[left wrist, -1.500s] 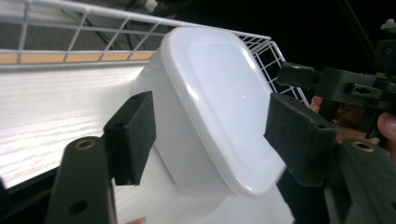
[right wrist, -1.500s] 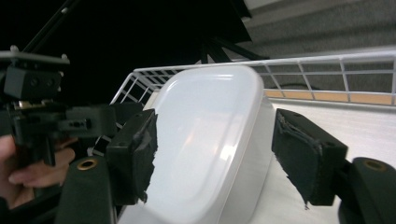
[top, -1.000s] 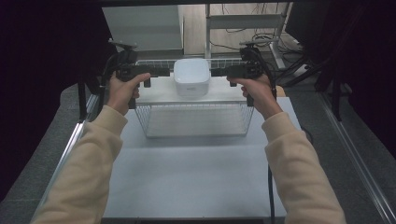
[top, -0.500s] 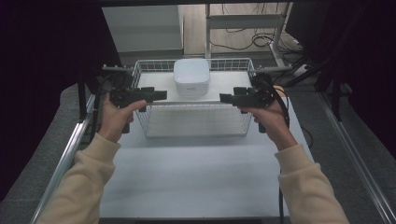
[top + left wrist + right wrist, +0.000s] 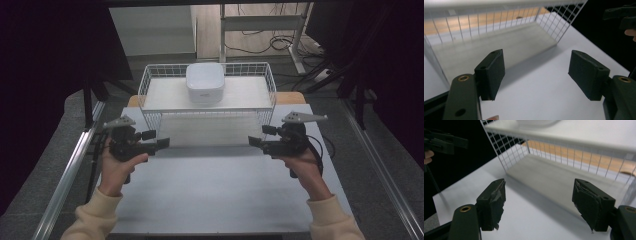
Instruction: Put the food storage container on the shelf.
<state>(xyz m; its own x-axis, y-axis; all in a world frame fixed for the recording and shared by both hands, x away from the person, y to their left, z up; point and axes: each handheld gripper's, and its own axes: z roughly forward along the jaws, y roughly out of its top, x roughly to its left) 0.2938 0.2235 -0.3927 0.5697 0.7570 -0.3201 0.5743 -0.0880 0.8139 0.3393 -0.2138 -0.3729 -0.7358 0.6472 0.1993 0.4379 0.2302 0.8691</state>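
My left gripper (image 5: pixel 162 144) held low at left, jaws spread wide, nothing between pads, pointing inward toward right. My right gripper (image 5: pixel 254 141) mirrors it at right, jaws wide, empty, pointing left. Both forearms in cream sleeves, hands wrapped round handles, well apart.

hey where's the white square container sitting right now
In the high view, the white square container sits on top of the wire rack, at the middle of its shelf toward the far edge, beyond both grippers.
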